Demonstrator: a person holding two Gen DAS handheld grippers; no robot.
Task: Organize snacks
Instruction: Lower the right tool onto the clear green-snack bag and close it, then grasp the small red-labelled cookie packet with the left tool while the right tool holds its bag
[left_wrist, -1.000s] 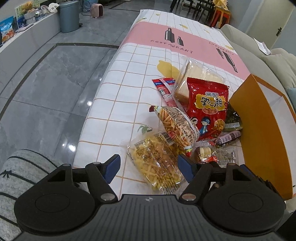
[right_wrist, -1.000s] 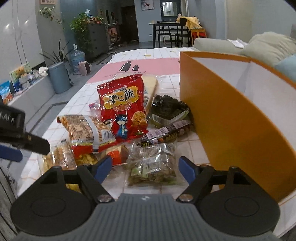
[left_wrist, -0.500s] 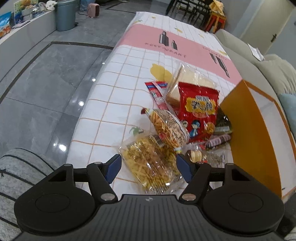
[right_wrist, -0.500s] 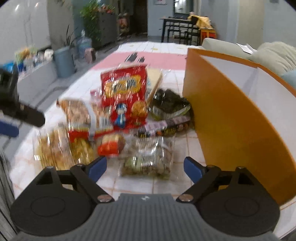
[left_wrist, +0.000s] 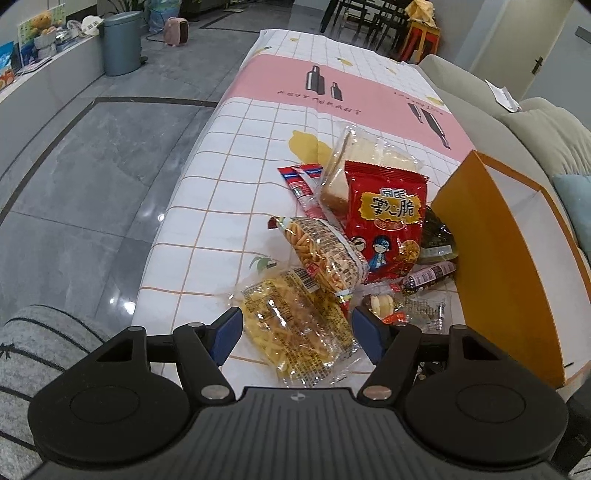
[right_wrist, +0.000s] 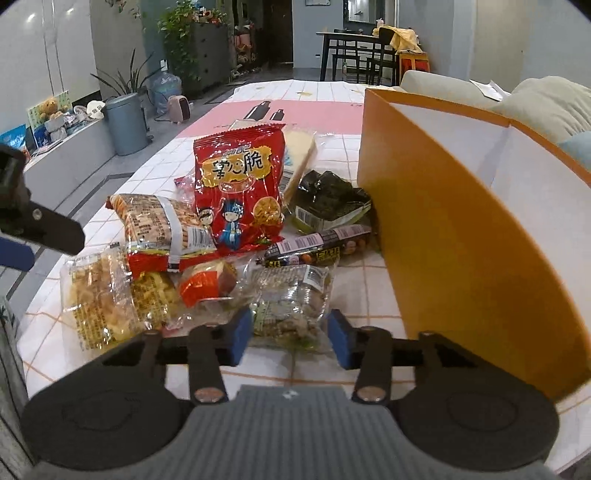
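A pile of snack packets lies on the tablecloth beside an open orange box (left_wrist: 509, 258) (right_wrist: 461, 236). My left gripper (left_wrist: 297, 338) is open, its fingers either side of a clear bag of yellow crisps (left_wrist: 295, 328). My right gripper (right_wrist: 290, 338) is open, its fingers either side of a clear packet of nuts (right_wrist: 291, 299). A red crisp bag (left_wrist: 384, 218) (right_wrist: 238, 188), a striped stick-snack bag (left_wrist: 321, 254) (right_wrist: 162, 225), a sausage stick (right_wrist: 317, 243), a seaweed pack (right_wrist: 325, 199) and wrapped bread (left_wrist: 362, 162) lie in the pile.
The table's left edge (left_wrist: 173, 206) drops to a grey tiled floor. A sofa (left_wrist: 535, 122) runs along the right behind the box. A grey bin (left_wrist: 122, 42) and a low shelf stand far left. The left gripper's body shows at the left of the right wrist view (right_wrist: 40, 225).
The right gripper's fingers have narrowed and moved in around the nut packet. The left gripper has shifted slightly over the yellow crisp bag, its opening unchanged.
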